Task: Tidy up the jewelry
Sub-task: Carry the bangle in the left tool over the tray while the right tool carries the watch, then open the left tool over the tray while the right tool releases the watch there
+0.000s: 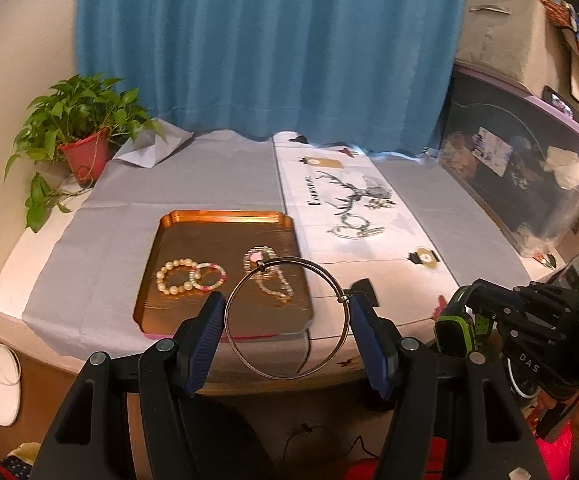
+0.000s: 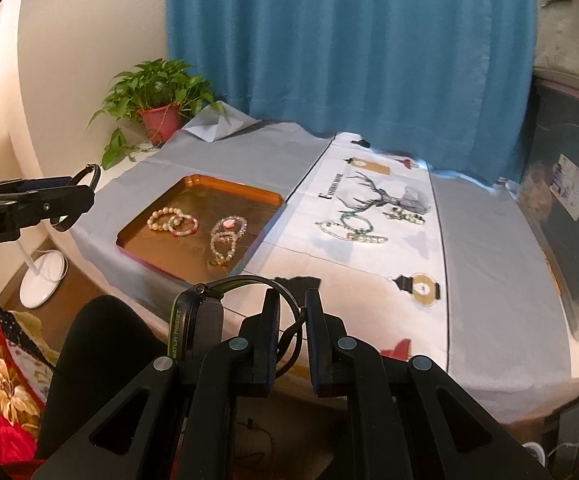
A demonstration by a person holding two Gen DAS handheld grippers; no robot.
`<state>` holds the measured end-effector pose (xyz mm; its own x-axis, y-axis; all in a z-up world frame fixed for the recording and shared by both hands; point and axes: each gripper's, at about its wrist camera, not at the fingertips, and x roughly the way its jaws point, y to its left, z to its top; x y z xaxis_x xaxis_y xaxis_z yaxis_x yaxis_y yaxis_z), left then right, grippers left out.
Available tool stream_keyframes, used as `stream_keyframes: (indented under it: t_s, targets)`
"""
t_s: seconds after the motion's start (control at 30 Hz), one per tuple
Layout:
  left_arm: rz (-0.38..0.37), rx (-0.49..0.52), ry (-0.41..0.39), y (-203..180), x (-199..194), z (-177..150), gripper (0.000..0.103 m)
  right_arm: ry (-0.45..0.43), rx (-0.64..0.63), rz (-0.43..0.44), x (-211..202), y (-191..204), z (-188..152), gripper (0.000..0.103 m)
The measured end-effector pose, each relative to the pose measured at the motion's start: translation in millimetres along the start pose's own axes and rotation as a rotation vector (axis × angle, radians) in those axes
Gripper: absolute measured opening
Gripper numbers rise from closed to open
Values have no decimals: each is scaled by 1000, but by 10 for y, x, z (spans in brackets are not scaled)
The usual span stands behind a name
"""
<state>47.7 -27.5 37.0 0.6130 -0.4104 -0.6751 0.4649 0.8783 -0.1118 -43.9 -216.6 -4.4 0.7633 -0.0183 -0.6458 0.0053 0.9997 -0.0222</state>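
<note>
Low in the left wrist frame, the left gripper (image 1: pixel 287 320) held a thin silver wire bangle (image 1: pixel 285 318) across its half-spread jaws, just short of the copper-coloured tray (image 1: pixel 225 216) of beaded bracelets (image 1: pixel 191 276). The right gripper (image 2: pixel 293 320) pinched a black, green-trimmed wristwatch (image 2: pixel 197 324) by its strap. Carrying seemed under way; next, each piece needed lowering into the tray and releasing.

Left gripper (image 1: pixel 287 314): black angular plastic frame, round silver screws, blue ribbed fingers (image 1: pixel 206 336). Right gripper (image 2: pixel 292 320): matching black frame, silver screws, dark blue-edged fingers (image 2: pixel 270 328).
</note>
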Motion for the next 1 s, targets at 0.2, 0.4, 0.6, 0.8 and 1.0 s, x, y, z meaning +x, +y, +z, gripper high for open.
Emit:
stream_keyframes:
  t_s: [0.2, 0.4, 0.6, 0.8, 1.0]
  targets:
    - [37, -20, 11, 280, 213, 130, 59, 20, -11, 40, 315, 125, 190, 13]
    - [81, -39, 23, 590, 519, 260, 59, 39, -25, 87, 792, 280, 460, 13]
    - [110, -49, 60, 850, 1028, 412, 59, 70, -32, 134, 1382, 438, 772, 13]
    - [126, -55, 100, 1002, 1459, 478, 59, 123, -20, 188, 1939, 552, 942, 13]
    - [152, -53, 126, 1137, 1786, 515, 59, 166, -8, 200, 2362, 612, 1044, 13]
